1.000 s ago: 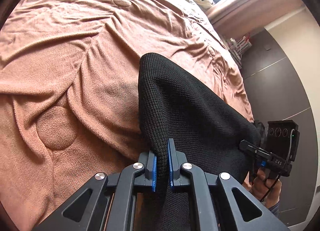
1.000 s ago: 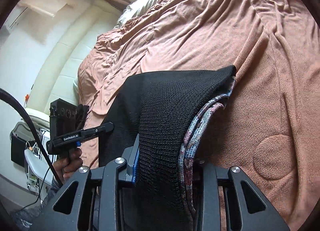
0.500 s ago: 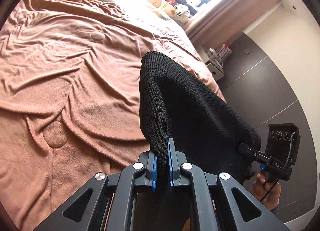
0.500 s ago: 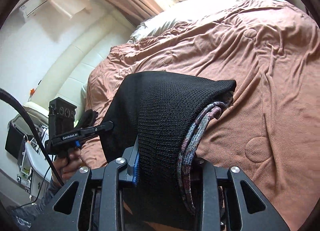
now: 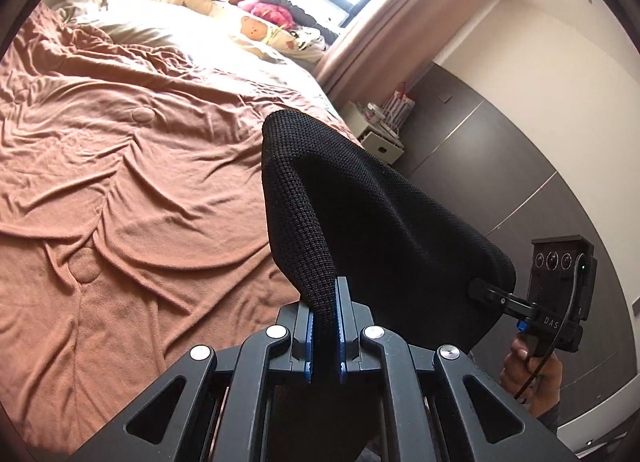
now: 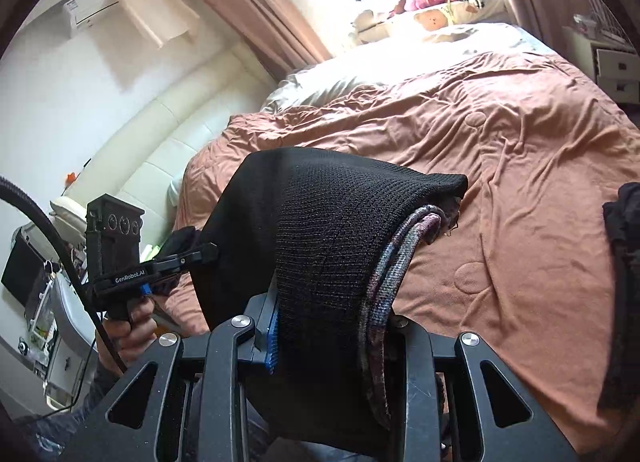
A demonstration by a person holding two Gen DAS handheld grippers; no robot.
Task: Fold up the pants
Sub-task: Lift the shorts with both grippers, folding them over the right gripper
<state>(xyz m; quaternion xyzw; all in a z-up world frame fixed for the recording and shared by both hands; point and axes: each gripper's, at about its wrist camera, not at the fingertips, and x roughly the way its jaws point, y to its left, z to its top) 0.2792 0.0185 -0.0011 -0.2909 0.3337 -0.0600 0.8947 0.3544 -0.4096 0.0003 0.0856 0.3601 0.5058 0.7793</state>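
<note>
The black knit pants [image 5: 384, 230] hang stretched between both grippers, lifted above the bed. My left gripper [image 5: 325, 326] is shut on one edge of the pants. My right gripper [image 6: 332, 334] is shut on a thick bunch of the pants [image 6: 328, 246], where a purple patterned inner layer [image 6: 394, 262] shows at the fold. The right gripper also shows at the right of the left wrist view [image 5: 486, 292], and the left gripper at the left of the right wrist view [image 6: 208, 252], both biting the cloth.
A rumpled salmon-pink blanket [image 5: 120, 166] covers the bed below. Pillows and stuffed toys [image 5: 256, 28] lie by the window. A small white nightstand [image 5: 380, 142] and dark wardrobe doors [image 5: 520, 166] stand at the right. Another dark garment [image 6: 624, 262] lies at the right edge.
Both grippers have lifted and tilted upward with the pants, so the bed sits lower and the window and far wall have come into view. The grips have not changed.
</note>
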